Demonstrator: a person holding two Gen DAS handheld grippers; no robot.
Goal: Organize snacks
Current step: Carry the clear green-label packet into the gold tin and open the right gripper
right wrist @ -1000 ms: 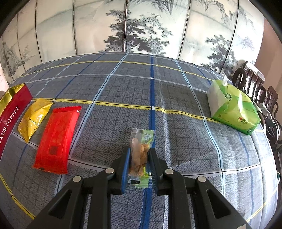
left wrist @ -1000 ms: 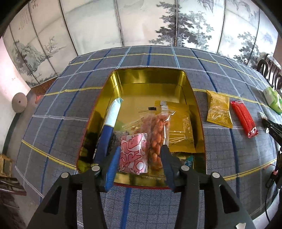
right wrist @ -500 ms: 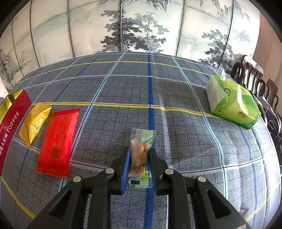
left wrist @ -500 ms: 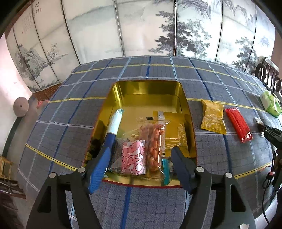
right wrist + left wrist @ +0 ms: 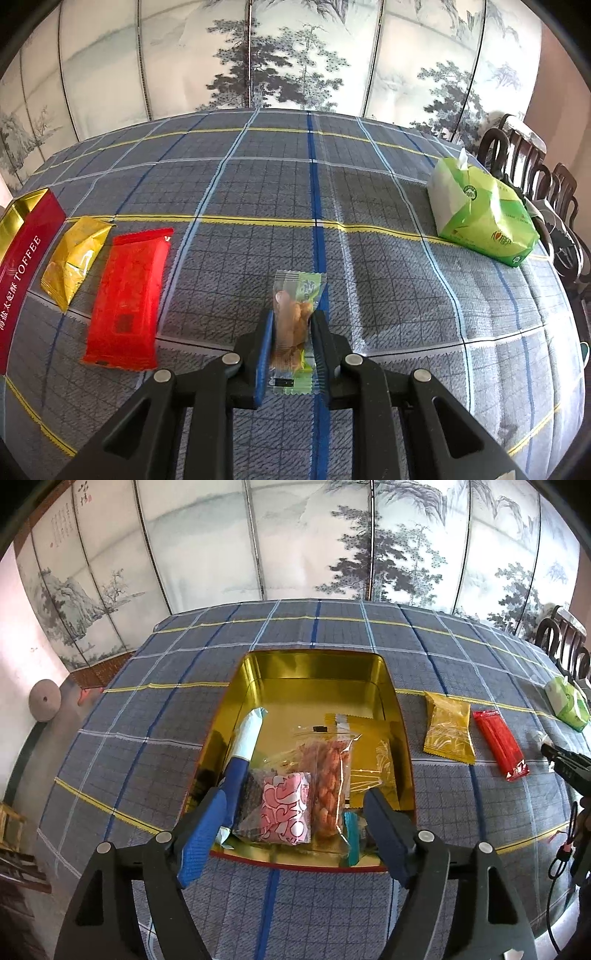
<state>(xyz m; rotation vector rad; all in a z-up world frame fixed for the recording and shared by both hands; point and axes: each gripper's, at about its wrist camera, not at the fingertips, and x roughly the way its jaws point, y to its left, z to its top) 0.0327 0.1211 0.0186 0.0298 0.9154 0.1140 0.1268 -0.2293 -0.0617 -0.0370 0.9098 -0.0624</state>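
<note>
Over near rim of tin (image 5: 255, 686), our left gripper (image 5: 295, 830) spread wide, backed off pink packet (image 5: 286, 806): deposit done. Right gripper (image 5: 291, 345) remains clamped on green-wrapped snack (image 5: 295, 314), next for tin, we judge.

A desk (image 5: 369, 192) under a grey-blue checked cloth (image 5: 110, 716) carries an open gold tin (image 5: 317, 672) on the left. Just right of the tin lie a yellow packet (image 5: 75, 258) and then a red packet (image 5: 129, 295), side by side. A green tissue pack (image 5: 480, 218) sits at the far right.
</note>
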